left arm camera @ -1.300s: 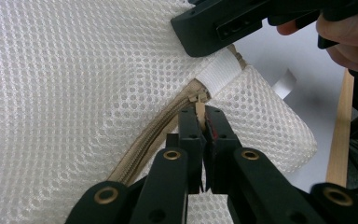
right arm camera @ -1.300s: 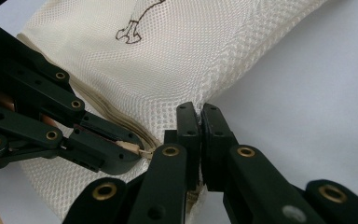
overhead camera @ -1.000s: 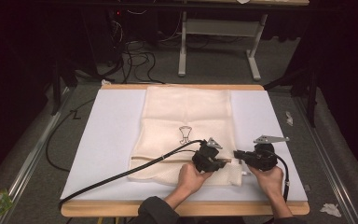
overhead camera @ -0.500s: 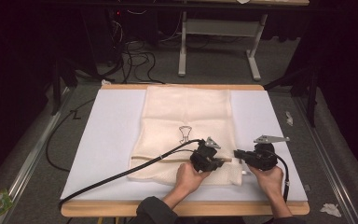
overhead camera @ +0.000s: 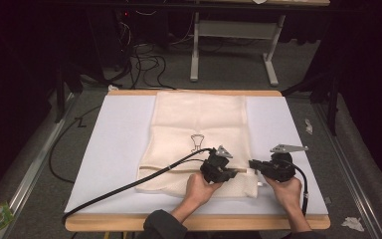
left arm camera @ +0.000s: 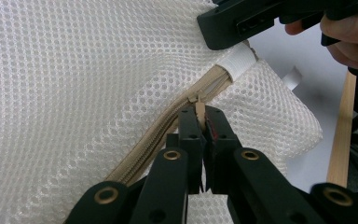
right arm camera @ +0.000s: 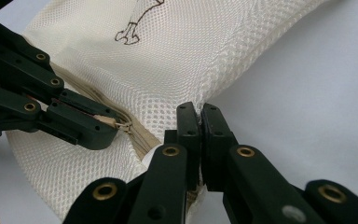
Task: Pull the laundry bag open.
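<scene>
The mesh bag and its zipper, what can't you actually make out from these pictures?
- Whether the mesh bag holds anything: the weave hides its inside in every view.
- How far the zipper is open: in the left gripper view the left gripper covers the teeth near the pull tab.
- What the right gripper clamps: its own shut jaws hide it.
- The black drawing: too small in the high view, cut off in the right gripper view.

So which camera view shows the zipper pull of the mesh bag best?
The left gripper view: the zipper pull sits close up, pinched between the left tongs. The right gripper view shows it smaller, at the tongs' tips. In the high view it is too small to make out.
</scene>
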### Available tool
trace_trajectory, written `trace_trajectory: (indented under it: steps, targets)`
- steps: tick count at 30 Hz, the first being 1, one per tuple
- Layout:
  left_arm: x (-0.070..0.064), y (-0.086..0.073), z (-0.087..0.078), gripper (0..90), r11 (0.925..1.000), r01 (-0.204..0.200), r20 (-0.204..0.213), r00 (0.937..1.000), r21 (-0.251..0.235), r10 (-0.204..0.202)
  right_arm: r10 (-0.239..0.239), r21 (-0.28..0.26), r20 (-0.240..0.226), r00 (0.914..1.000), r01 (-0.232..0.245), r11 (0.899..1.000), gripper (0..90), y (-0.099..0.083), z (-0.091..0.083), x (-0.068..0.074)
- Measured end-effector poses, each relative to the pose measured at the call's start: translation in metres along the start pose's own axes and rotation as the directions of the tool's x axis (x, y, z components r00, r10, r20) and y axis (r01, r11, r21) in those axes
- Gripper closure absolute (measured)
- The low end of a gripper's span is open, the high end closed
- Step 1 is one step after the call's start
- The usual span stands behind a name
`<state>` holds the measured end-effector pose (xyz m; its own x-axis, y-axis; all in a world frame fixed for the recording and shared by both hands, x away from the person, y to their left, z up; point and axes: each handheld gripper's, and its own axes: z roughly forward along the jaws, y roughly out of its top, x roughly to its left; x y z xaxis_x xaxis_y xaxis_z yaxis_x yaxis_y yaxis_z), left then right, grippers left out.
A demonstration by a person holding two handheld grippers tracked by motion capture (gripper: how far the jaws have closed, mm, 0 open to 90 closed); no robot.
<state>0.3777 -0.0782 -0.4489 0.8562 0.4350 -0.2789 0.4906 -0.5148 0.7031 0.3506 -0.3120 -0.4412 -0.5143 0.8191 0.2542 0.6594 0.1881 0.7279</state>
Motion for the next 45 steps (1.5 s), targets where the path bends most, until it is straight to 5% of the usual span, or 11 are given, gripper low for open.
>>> trace_trajectory:
  steps: [45]
  targets:
    - [0.009,-0.011,-0.015,87.3,0.9999,0.014,-0.028,0.9995,-0.002,-0.014,-0.002,-0.003,0.003,1.0,0.002,1.0,89.0,0.0,0.001,0.001]
